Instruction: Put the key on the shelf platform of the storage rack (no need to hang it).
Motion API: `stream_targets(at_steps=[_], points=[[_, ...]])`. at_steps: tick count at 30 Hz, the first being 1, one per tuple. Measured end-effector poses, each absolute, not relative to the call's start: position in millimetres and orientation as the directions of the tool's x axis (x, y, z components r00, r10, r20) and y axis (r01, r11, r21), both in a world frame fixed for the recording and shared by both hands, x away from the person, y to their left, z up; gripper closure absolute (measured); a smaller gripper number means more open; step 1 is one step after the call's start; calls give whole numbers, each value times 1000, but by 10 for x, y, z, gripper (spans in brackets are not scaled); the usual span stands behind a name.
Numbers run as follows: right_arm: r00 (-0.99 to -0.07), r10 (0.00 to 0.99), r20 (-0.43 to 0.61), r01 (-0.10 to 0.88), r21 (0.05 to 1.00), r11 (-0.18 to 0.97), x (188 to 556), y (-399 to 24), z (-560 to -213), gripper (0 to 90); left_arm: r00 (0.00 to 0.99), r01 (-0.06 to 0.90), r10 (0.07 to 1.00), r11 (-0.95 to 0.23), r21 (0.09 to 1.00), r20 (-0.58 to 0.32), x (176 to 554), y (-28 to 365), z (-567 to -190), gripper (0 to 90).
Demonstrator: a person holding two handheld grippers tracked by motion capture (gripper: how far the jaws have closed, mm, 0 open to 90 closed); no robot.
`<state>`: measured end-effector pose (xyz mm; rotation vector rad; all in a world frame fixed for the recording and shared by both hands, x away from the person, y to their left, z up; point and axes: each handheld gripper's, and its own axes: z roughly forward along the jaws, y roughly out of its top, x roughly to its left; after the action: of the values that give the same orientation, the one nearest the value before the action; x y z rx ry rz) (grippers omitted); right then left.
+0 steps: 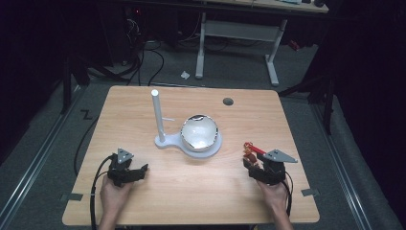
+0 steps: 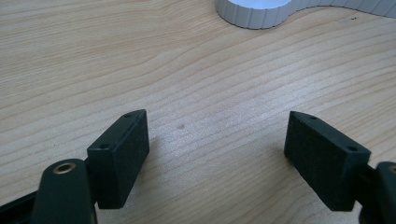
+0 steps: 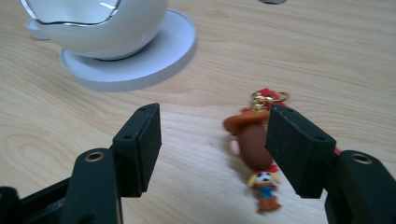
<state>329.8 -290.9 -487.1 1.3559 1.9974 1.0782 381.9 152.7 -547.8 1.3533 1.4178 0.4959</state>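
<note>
A small cowboy figure keychain (image 1: pixel 249 151) with a brown hat, a gold ring and a red strap lies flat on the wooden table (image 1: pixel 191 191) at the right. My right gripper (image 1: pixel 251 165) hovers just in front of it, jaws apart. In the right gripper view the figure (image 3: pixel 252 144) lies on the wood beside the right jaw and is partly hidden by it; the right gripper (image 3: pixel 215 140) holds nothing. At the table's left front my left gripper (image 1: pixel 139 171) stands open; in its own view the left gripper (image 2: pixel 217 144) has bare wood between the pads.
A white bowl (image 1: pixel 199 132) with a silvery jagged rim sits on the round end of a white stand (image 1: pixel 167 142), which carries an upright white post (image 1: pixel 157 115). The stand's ribbed edge (image 2: pixel 261 11) lies ahead of the left gripper. A dark hole (image 1: pixel 228 101) marks the table's far side.
</note>
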Motion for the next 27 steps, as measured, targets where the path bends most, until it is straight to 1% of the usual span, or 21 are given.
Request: stream_targets(at_steps=[4,7,8,14,22,27], points=[[-354,935,30,538,824,178,3336,-3032,-4840,341,207,453,895,271,849,-396,3819,1526,-5478,224],[-343,939,41,550,819,165,3384,-3122,-4839,304,207,453,894,272,849,-396,3820,1526,-5478,224],[-343,938,54,556,816,157,3406,-3158,-4840,280,207,453,895,272,849,-396,3820,1526,-5478,224],[-363,929,71,576,801,164,3502,-3262,-4875,200,207,453,895,272,849,-396,3821,1526,-5478,224],[-340,937,83,617,771,156,3693,-3328,-4970,144,207,452,895,271,850,-396,3821,1526,-5478,224],[-345,935,88,628,762,160,3806,-3340,-5026,111,207,453,895,271,850,-396,3821,1525,-5478,224]])
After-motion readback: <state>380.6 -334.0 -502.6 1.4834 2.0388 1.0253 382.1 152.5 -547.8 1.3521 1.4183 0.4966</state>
